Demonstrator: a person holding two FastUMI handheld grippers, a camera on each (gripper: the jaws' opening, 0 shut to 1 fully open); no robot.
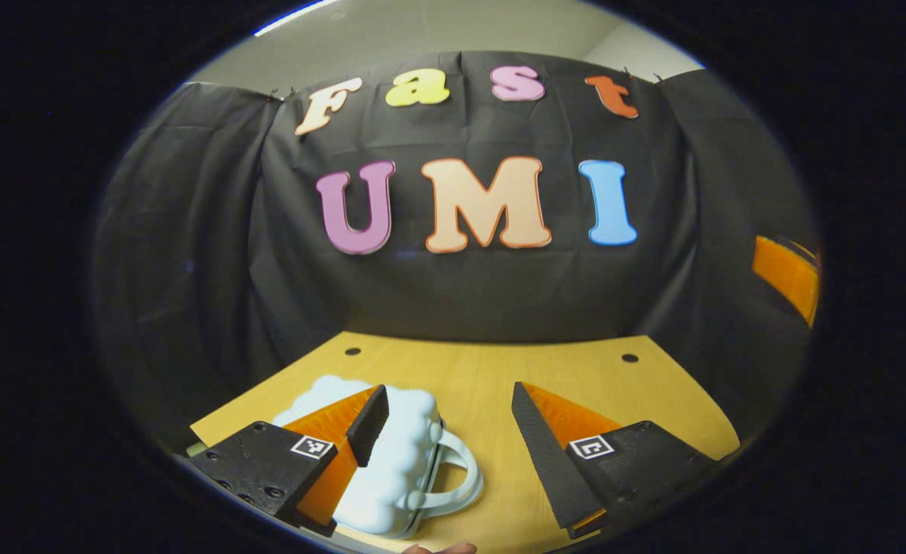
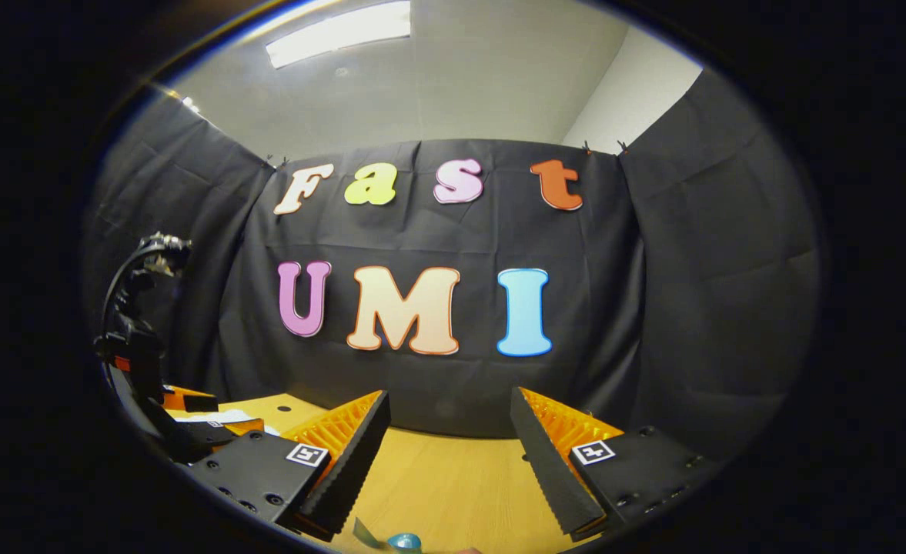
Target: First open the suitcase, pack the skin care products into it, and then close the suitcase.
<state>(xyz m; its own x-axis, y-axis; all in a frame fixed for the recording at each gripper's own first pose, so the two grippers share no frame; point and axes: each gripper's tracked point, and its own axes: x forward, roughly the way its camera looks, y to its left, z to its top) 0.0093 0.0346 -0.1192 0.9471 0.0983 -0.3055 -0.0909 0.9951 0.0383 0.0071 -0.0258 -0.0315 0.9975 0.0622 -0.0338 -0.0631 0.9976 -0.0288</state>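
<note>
- The suitcase (image 1: pixel 391 462), a small white case with a bumpy, cloud-like shell, is lying on the wooden desk (image 1: pixel 491 377) near its front edge in the left gripper view; its lid is sitting down on its base.
- Its looped white handle (image 1: pixel 456 481) is pointing toward the middle of the desk.
- Your left gripper (image 1: pixel 446 438) is hovering over the case with its fingers spread wide; the left finger (image 1: pixel 368 423) is overlapping the top of the shell, though you cannot tell whether it is touching, and the right finger is hanging over bare desk, apart from the handle.
- Your right gripper (image 2: pixel 446 450) is also spread wide with nothing between its fingers, hanging over bare wood in the right gripper view.
- At the bottom edge of that view, a small blue, rounded item (image 2: pixel 404 542) is peeking in, too cut off to identify.
- Far left in the right gripper view, you are seeing your other gripper's body with its looping black cable (image 2: pixel 125 285).
- Two small dark holes (image 1: pixel 352 351) are sitting in the desk near its far edge.
</note>
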